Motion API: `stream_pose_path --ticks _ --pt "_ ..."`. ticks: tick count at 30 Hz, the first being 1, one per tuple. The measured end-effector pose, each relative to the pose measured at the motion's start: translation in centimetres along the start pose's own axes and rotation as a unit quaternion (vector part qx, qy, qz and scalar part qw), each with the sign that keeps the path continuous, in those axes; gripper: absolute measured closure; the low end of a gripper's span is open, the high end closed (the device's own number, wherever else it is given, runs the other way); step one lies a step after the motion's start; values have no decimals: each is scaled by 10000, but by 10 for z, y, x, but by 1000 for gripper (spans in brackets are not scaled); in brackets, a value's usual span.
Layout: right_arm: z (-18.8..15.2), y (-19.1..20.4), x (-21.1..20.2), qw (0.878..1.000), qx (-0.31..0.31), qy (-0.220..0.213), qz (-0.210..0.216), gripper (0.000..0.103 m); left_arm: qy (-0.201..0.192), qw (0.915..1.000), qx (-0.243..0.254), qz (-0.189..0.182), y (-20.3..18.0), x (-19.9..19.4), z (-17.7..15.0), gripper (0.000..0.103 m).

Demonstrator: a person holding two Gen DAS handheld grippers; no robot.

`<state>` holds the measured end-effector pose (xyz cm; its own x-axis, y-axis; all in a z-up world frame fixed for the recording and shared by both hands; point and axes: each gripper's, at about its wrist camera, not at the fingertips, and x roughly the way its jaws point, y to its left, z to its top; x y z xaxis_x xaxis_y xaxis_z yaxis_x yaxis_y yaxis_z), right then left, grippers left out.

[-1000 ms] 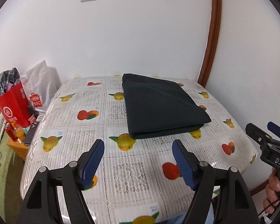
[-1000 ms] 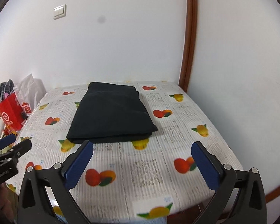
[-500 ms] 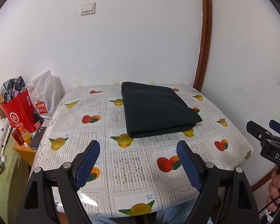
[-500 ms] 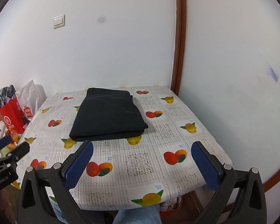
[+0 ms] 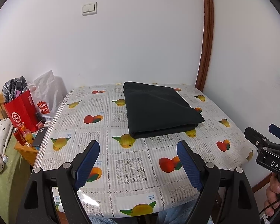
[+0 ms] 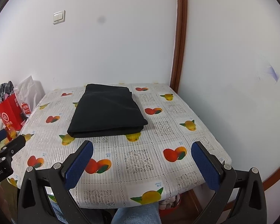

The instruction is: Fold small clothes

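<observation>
Table (image 5: 140,169) fills the lower middle of both views, covered in a fruit-print cloth and set into a corner of white walls. On it, toward the far middle, lies the garment (image 5: 158,110), a dark, near-black piece already folded into a flat rectangle of several layers, its thick folded edge facing the near side and its sides fairly square. It lies apart from both tools, and nothing else lies on the table.

Judging by that neat stack, the folding looks done or nearly so; at most a last smoothing or squaring of the near edge may be left, and no other loose clothes show on the table.

Left tool (image 5: 138,162) hangs at the bottom of its view, over the near table edge, jaws spread wide and holding nothing. Right tool (image 6: 141,160) sits likewise at the bottom of its view, jaws wide apart and empty.

At the left edge stands a red bag (image 5: 21,112) beside a white bag (image 5: 46,95).
</observation>
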<state>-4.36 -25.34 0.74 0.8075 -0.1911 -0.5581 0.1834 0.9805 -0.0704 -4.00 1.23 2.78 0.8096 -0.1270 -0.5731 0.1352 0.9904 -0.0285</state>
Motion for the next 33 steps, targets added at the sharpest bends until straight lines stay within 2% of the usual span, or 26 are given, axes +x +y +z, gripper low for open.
stream_pose_path --ticks 33 --pt "-3 0 -3 10000 5 -41 -4 0 34 10000 -3 -19 0 1 -2 19"
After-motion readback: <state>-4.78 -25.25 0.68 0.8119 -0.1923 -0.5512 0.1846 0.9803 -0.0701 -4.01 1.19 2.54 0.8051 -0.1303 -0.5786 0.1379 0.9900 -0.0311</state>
